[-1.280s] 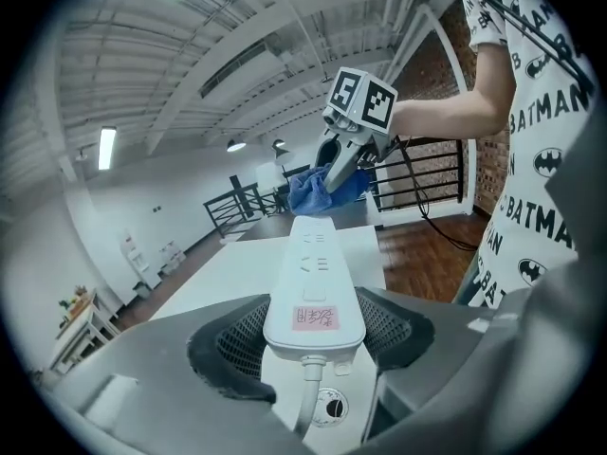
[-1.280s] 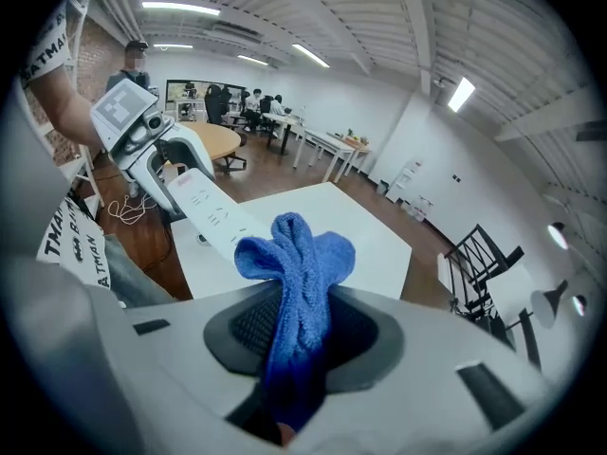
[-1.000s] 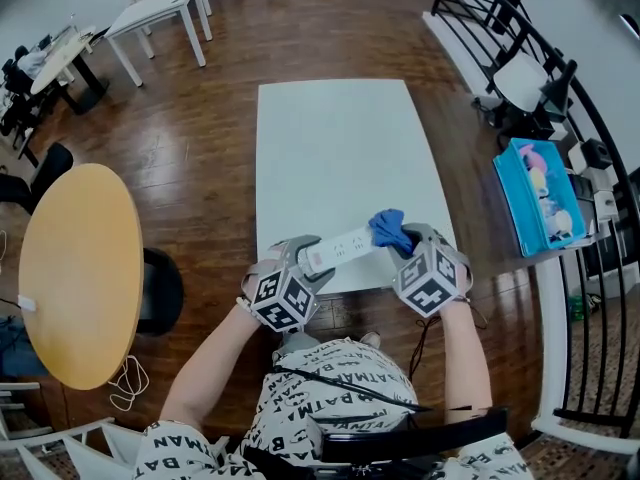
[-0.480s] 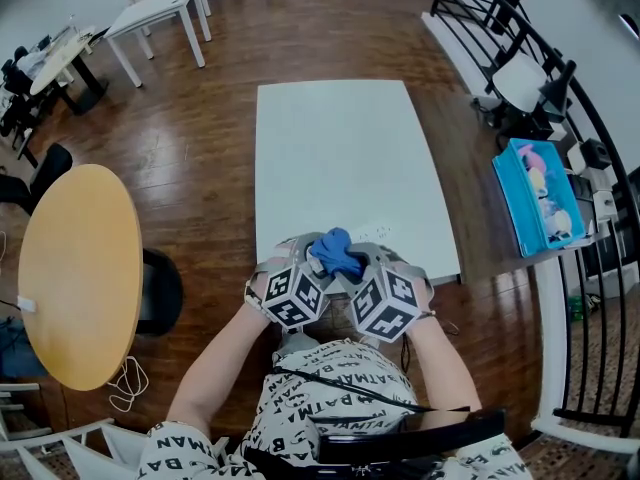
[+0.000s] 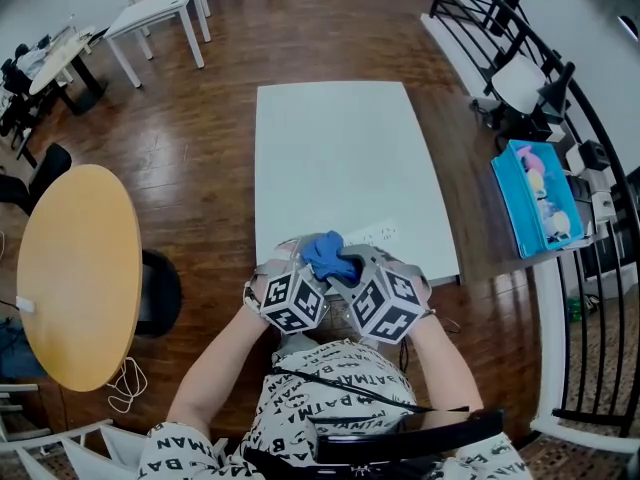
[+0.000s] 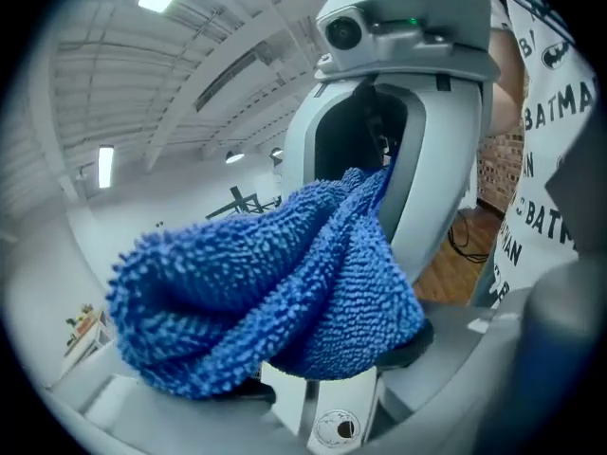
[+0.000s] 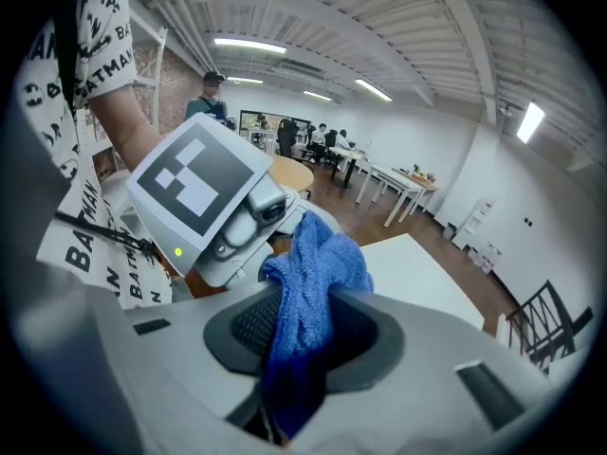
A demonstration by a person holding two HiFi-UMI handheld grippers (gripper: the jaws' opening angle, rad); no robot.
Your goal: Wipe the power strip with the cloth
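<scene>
A white power strip point(image 5: 378, 235) lies over the near edge of the white table point(image 5: 340, 148); only its right end shows. My left gripper point(image 5: 298, 268) is shut on the strip's left end, where a bit of white casing point(image 6: 296, 396) shows between the jaws. A bunched blue cloth point(image 5: 327, 252) rests on the strip directly over the left jaws and fills the left gripper view point(image 6: 266, 292). My right gripper point(image 5: 350, 266) is shut on the cloth point(image 7: 313, 273), its pads pinching the fabric point(image 7: 299, 339). The two grippers stand nearly touching.
A round yellow table point(image 5: 80, 268) and a black stool point(image 5: 160, 290) stand at the left. A blue bin point(image 5: 535, 198) sits on a bench at the right, beside a black railing point(image 5: 520, 28). White tables point(image 5: 160, 8) stand far back on the wooden floor.
The right gripper has drawn the cloth leftward along the strip, from its right end to the left gripper. The strip's right end now lies bare. The left gripper has stayed put.
</scene>
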